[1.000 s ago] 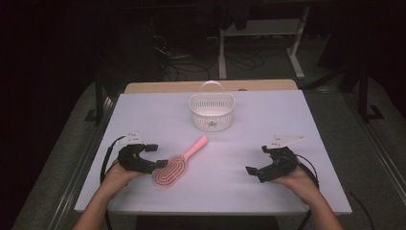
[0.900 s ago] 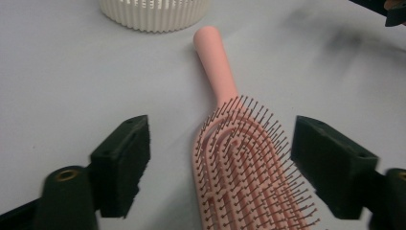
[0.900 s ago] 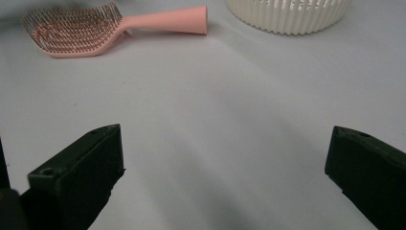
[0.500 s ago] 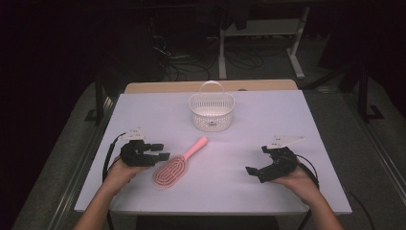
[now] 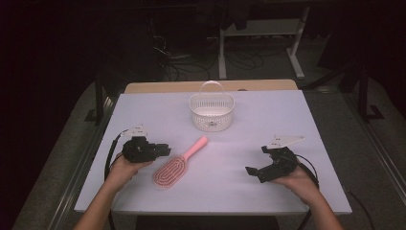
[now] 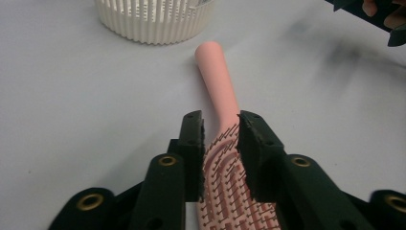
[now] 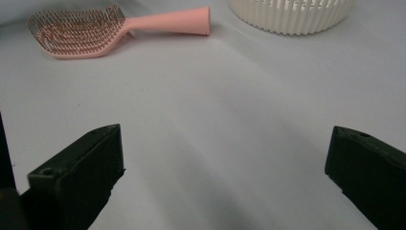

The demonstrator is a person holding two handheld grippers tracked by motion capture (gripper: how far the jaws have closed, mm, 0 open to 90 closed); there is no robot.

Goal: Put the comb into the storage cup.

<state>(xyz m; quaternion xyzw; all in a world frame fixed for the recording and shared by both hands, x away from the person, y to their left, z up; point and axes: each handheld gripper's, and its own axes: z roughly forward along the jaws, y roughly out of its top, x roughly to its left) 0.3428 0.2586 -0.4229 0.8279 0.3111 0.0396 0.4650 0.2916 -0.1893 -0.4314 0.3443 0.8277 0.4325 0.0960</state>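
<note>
Left gripper (image 5: 160, 149) set to take the pink hairbrush (image 5: 178, 163).

High view: the brush lay left of centre, handle toward one o'clock and the white basket (image 5: 212, 113). Left gripper view: narrow jaws straddled the brush neck, perhaps not yet pinching; closing seemed next, path clear. Right gripper view: the right gripper (image 7: 225, 182) gaped wide, empty, brush at eleven o'clock.

Pink vented hairbrush (image 5: 178, 163), bristles up, flat on the counter (image 5: 287, 110), handle angled toward the white slatted basket (image 5: 211, 112) nearby.
</note>
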